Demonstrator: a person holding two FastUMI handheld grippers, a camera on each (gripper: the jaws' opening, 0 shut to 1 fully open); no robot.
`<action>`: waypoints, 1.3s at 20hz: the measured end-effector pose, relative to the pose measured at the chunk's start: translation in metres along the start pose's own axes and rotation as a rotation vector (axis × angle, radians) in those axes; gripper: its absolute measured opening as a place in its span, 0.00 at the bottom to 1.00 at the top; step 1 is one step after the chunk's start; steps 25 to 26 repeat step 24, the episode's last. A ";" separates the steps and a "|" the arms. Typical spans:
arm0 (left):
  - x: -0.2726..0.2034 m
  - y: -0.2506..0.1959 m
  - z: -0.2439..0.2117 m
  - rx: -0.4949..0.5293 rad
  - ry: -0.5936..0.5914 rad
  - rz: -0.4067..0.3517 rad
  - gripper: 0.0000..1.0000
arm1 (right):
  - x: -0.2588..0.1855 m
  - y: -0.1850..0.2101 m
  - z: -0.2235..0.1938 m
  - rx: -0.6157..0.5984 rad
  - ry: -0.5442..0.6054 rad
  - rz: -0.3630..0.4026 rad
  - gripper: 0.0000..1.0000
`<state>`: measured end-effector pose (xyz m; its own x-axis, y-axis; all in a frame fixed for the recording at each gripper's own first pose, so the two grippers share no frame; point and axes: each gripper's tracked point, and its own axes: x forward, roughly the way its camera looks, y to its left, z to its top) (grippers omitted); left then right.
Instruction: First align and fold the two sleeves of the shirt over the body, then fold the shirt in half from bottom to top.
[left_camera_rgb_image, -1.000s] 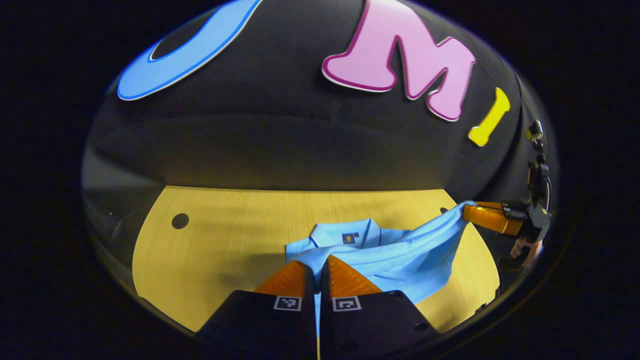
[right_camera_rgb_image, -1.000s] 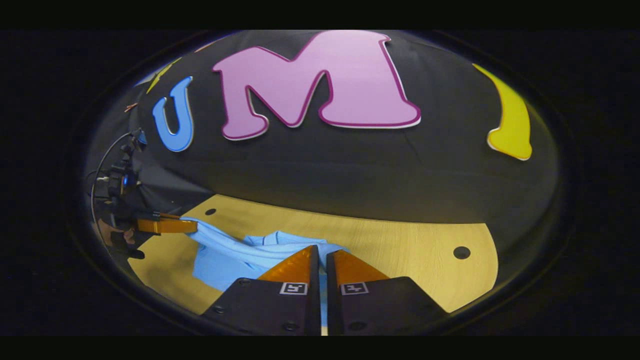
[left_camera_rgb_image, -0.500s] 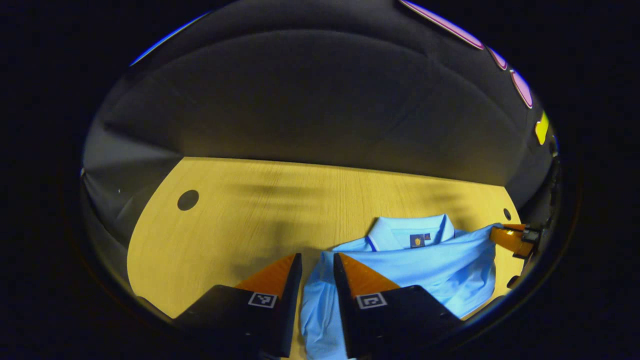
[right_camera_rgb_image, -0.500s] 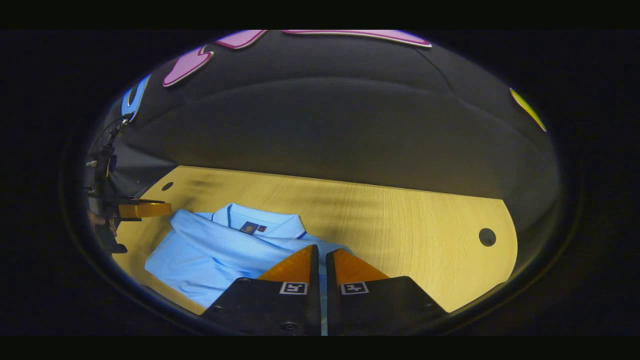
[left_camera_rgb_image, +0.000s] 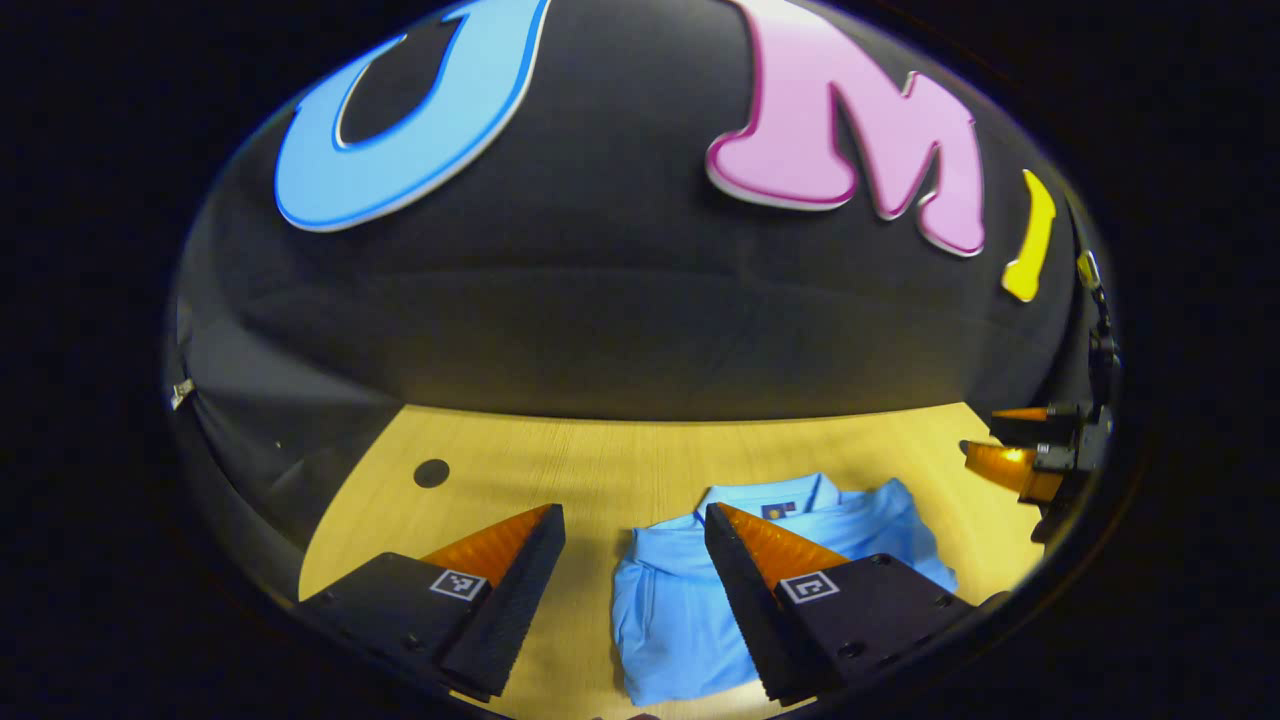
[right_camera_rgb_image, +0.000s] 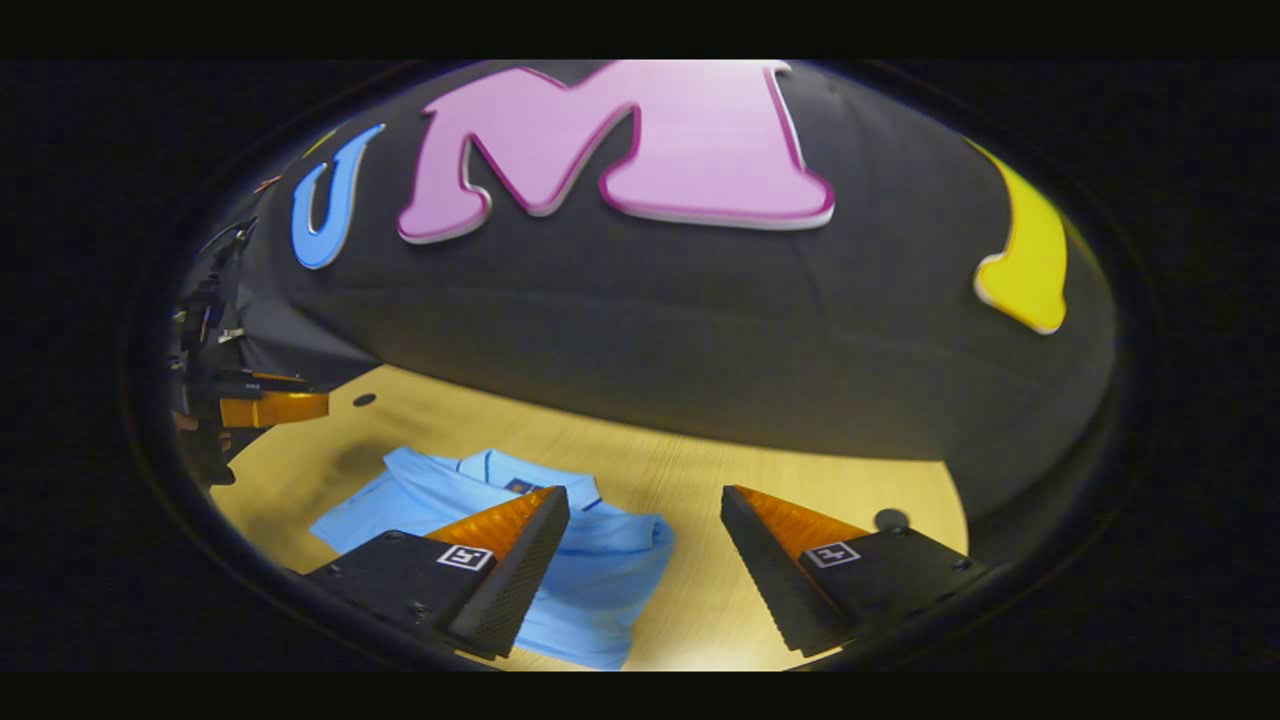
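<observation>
Shirt (left_camera_rgb_image: 690, 590), lt blue, folded, collar up

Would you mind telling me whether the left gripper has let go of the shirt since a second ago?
Yes: left gripper has opened and risen; shirt lies folded on table.

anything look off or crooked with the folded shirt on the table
Nothing serious. The shirt lies folded on the table, collar showing at the far end, both tongs open and clear of it. The top layer sits a little askew, its edges not quite square with the layer beneath, best seen in the right gripper view.
</observation>
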<state>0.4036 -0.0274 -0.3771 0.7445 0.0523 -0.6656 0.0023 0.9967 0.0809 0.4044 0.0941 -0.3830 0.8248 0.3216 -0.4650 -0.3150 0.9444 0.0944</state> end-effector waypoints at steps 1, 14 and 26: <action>-0.025 -0.004 0.006 0.013 -0.026 -0.005 0.92 | -0.019 0.000 0.015 -0.002 -0.044 -0.019 0.93; -0.373 -0.045 0.013 0.043 -0.452 -0.038 0.97 | -0.396 0.109 0.115 0.028 -0.485 -0.272 0.97; -0.503 -0.050 -0.012 0.066 -0.514 -0.099 0.95 | -0.491 0.183 0.104 0.018 -0.484 -0.227 0.99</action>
